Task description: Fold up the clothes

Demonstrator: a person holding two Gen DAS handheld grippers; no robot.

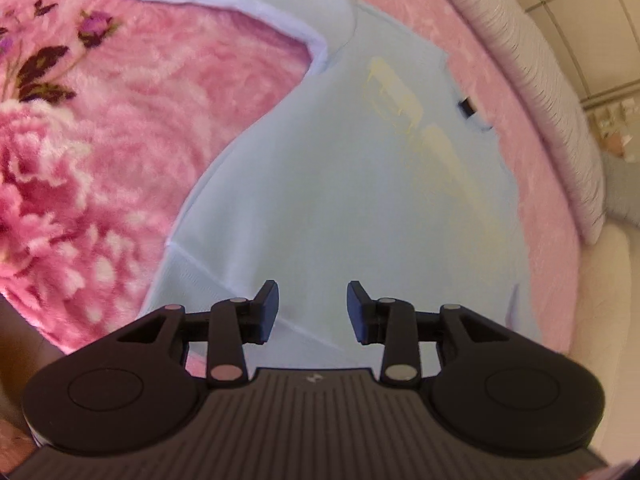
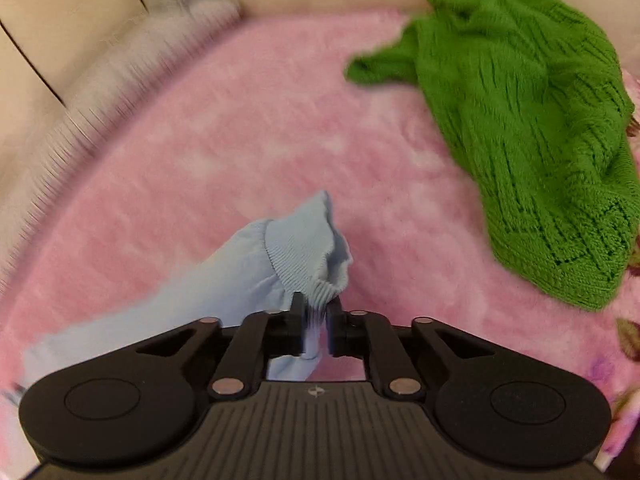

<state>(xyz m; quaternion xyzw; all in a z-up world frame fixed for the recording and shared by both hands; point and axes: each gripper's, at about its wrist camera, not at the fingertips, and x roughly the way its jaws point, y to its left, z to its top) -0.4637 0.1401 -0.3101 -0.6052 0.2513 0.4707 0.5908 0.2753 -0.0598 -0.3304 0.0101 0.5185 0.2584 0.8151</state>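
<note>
A pale blue sweatshirt (image 1: 328, 184) with a faint yellow print lies spread on a pink floral blanket (image 1: 100, 140). Above its lower part hangs my left gripper (image 1: 313, 300), open, with nothing between its fingers. In the right wrist view, my right gripper (image 2: 316, 316) is shut on the ribbed cuff (image 2: 308, 248) of the pale blue sleeve. The sleeve (image 2: 180, 300) trails from the jaws down to the left over the blanket.
A green knitted sweater (image 2: 532, 128) lies crumpled on the blanket at the right. A grey ribbed cushion edge (image 1: 560, 120) borders the blanket, with a cream surface and tiled floor beyond. A sleeve of a person shows at the far right of the left wrist view.
</note>
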